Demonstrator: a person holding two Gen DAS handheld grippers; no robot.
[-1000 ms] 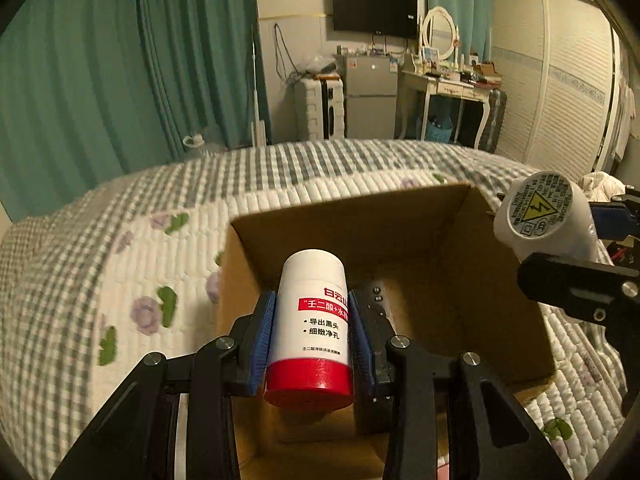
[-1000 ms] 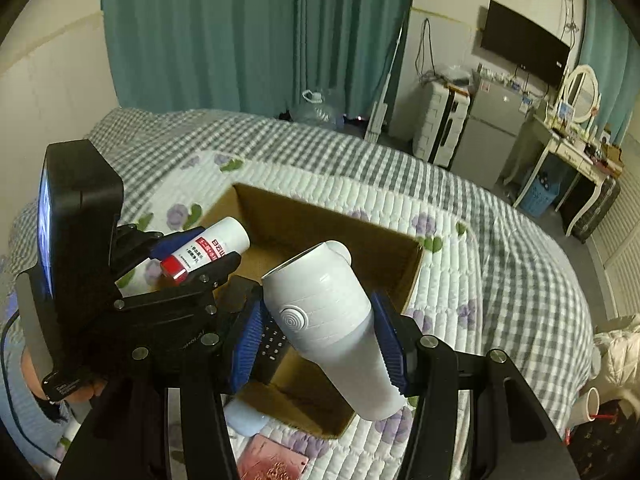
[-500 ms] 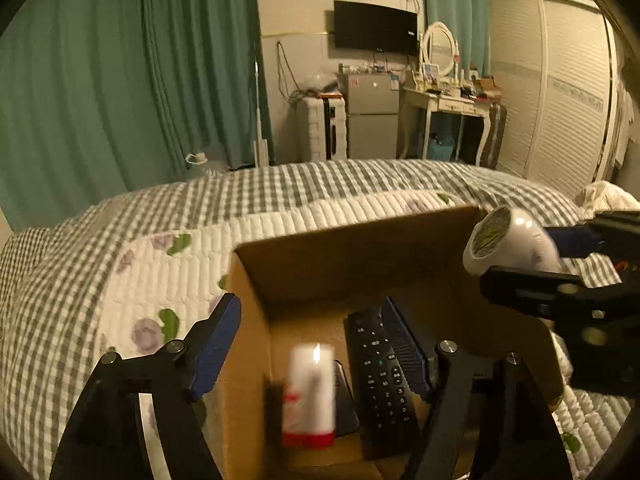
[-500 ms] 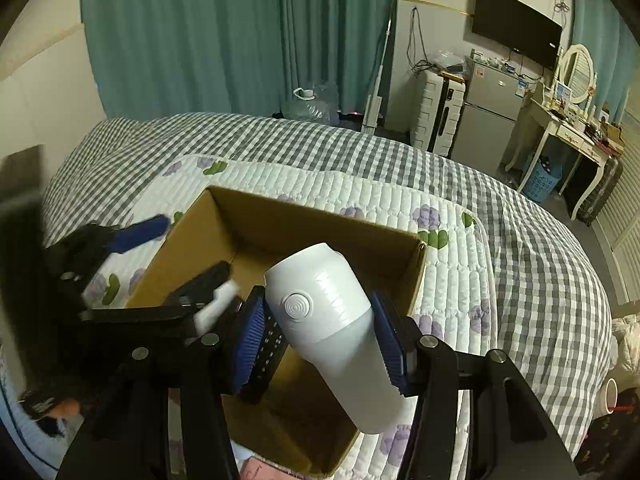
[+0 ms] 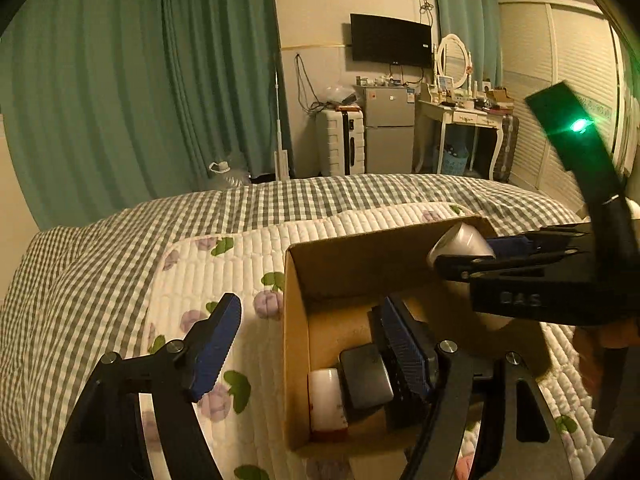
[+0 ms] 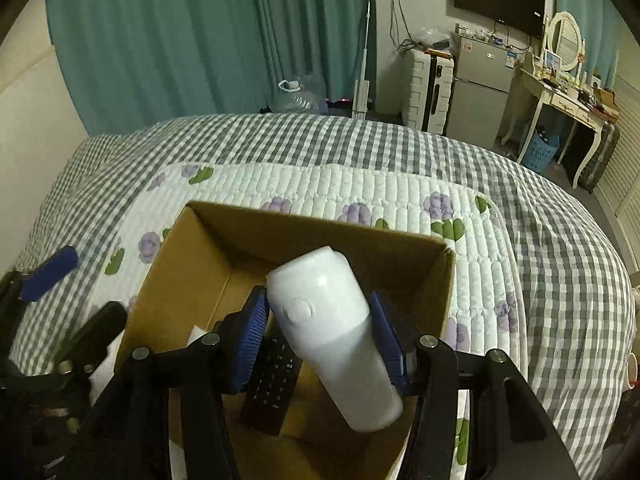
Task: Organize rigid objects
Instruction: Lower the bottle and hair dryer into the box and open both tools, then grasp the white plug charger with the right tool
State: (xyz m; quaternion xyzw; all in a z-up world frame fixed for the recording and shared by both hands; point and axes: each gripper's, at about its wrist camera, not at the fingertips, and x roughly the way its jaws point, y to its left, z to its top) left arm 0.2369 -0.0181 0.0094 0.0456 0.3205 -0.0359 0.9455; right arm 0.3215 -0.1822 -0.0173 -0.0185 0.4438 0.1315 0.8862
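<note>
A brown cardboard box [image 5: 296, 320] [image 6: 168, 300] sits on the quilted bed. Inside lie a white bottle with a red cap [image 5: 326, 404], a dark flat case [image 5: 366, 376] and a black remote [image 6: 274, 380]. My left gripper [image 5: 316, 344] is open and empty, straddling the box's left wall. My right gripper [image 6: 322, 336] is shut on a white cylindrical device [image 6: 332, 332], held tilted over the box's inside; it also shows in the left wrist view [image 5: 460, 242].
The box rests on a white floral quilt [image 6: 360, 188] over a grey checked bedspread [image 5: 80, 272]. Green curtains, a white suitcase [image 5: 340, 140], a small fridge and a dressing table stand beyond the bed. The left gripper's fingers [image 6: 52, 272] show at the right view's left edge.
My left gripper opened and let go of the red-capped bottle, which dropped into the box and now lies there. My right gripper carried the white device lower, over the box.
</note>
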